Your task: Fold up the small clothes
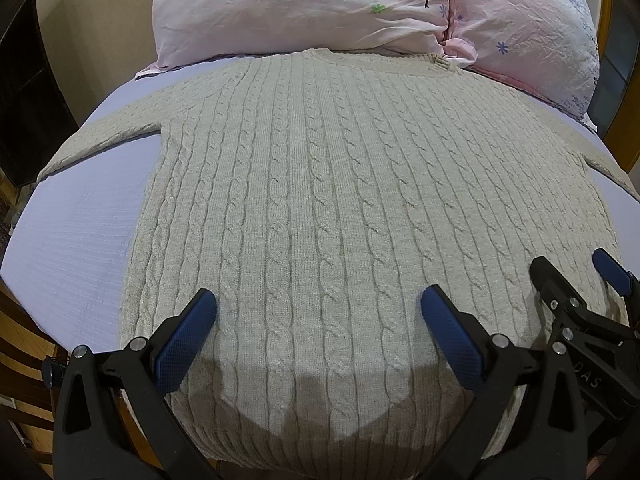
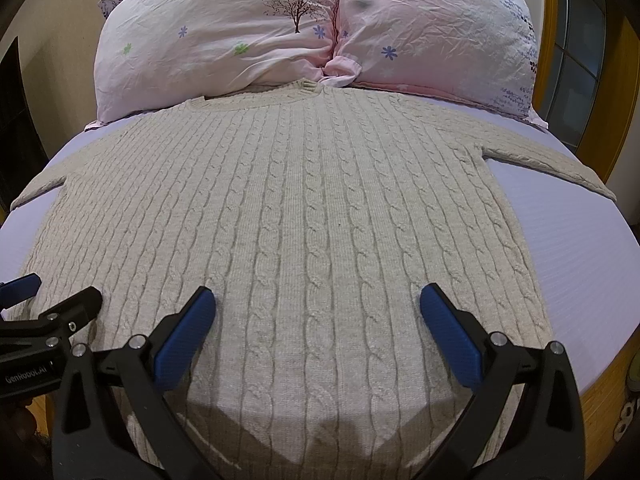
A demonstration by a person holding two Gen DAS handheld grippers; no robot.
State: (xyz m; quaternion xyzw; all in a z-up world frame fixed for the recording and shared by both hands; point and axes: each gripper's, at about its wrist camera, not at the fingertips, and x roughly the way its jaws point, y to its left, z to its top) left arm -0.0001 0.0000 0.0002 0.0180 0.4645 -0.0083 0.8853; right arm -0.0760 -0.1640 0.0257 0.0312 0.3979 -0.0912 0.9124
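Note:
A beige cable-knit sweater lies flat on the lilac bed sheet, collar toward the pillows, both sleeves spread sideways. It also shows in the right wrist view. My left gripper is open and empty, above the lower left part of the sweater near the hem. My right gripper is open and empty, above the lower right part. The right gripper's fingers show at the right in the left wrist view; the left gripper's fingers show at the left in the right wrist view.
Two pink flowered pillows lie at the head of the bed, touching the sweater's collar. The wooden bed frame runs along the right edge. Dark furniture stands left of the bed.

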